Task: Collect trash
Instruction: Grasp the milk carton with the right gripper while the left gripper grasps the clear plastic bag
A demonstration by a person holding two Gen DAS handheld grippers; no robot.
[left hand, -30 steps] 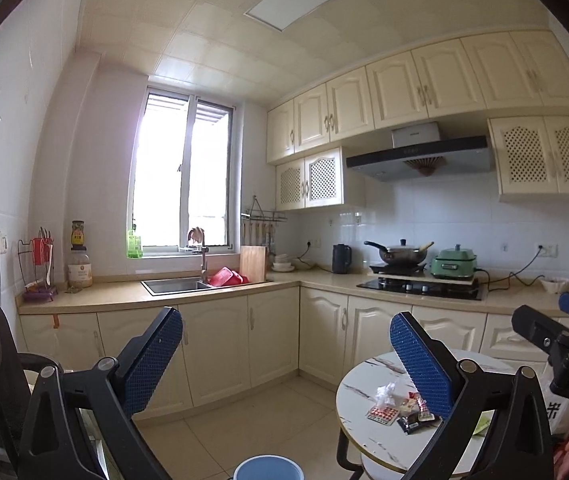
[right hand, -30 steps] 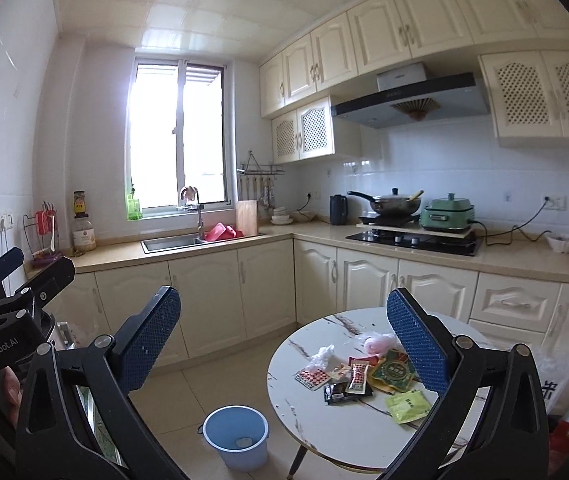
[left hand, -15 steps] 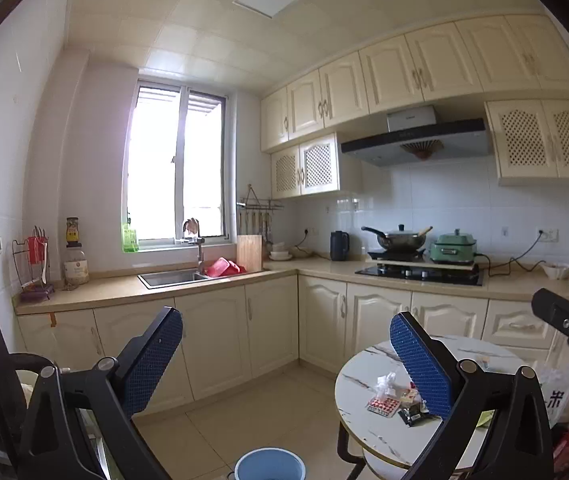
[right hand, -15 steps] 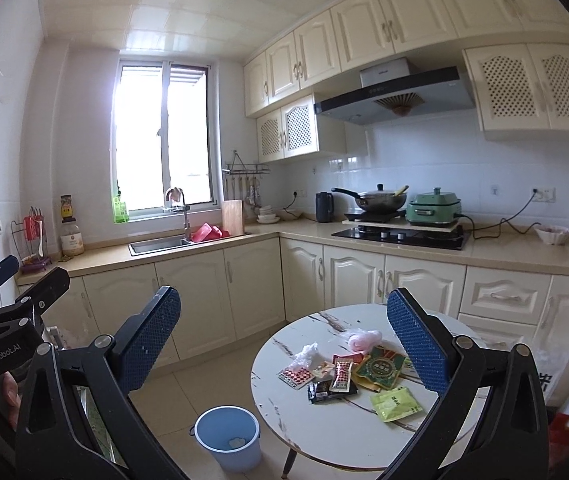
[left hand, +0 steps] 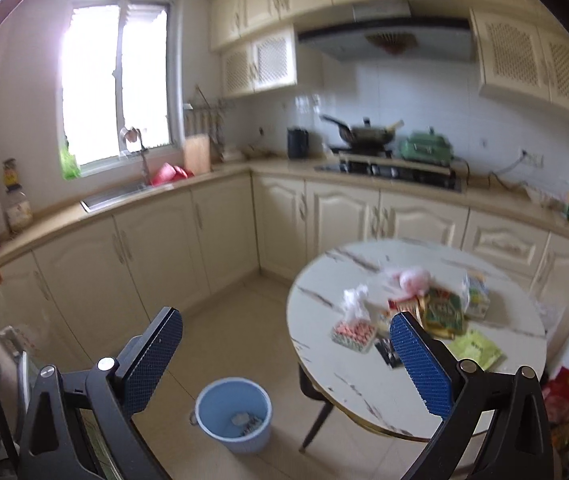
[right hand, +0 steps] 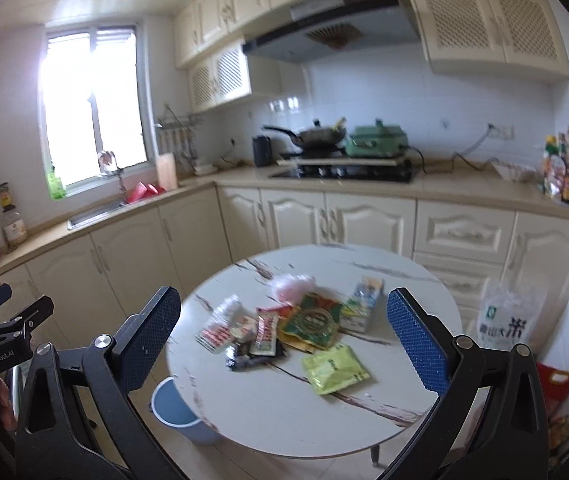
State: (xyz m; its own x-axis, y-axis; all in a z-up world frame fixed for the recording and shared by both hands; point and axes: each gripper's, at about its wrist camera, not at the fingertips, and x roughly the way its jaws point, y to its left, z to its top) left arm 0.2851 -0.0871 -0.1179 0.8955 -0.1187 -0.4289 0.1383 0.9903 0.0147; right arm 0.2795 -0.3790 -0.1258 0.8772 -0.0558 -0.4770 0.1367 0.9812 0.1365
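Several wrappers lie heaped on a round marble-look table (right hand: 364, 412): a yellow-green packet (right hand: 334, 368), a green and red packet (right hand: 314, 322), a red sachet (right hand: 265, 332), a pill blister (right hand: 216, 334), a small carton (right hand: 362, 308) and a pink plastic bag (right hand: 292, 284). The same heap (left hand: 416, 312) shows in the left wrist view. A light blue bucket (left hand: 233, 414) stands on the floor left of the table, with some scraps in it. My left gripper (left hand: 284, 360) is open and empty above the floor. My right gripper (right hand: 284, 344) is open, empty, above the table's near side.
L-shaped cream cabinets (right hand: 324, 220) with a sink (left hand: 124, 196), a hob with a wok (right hand: 320, 136) and a green pot (right hand: 376, 140) ring the room. A white rice bag (right hand: 508, 316) and red bags (left hand: 564, 396) sit on the floor right of the table. Open tiled floor (left hand: 220, 328) lies left.
Both cameras have tilted downward and come closer to the table, so the heap and the bucket show more fully. Both grippers remain open and empty.
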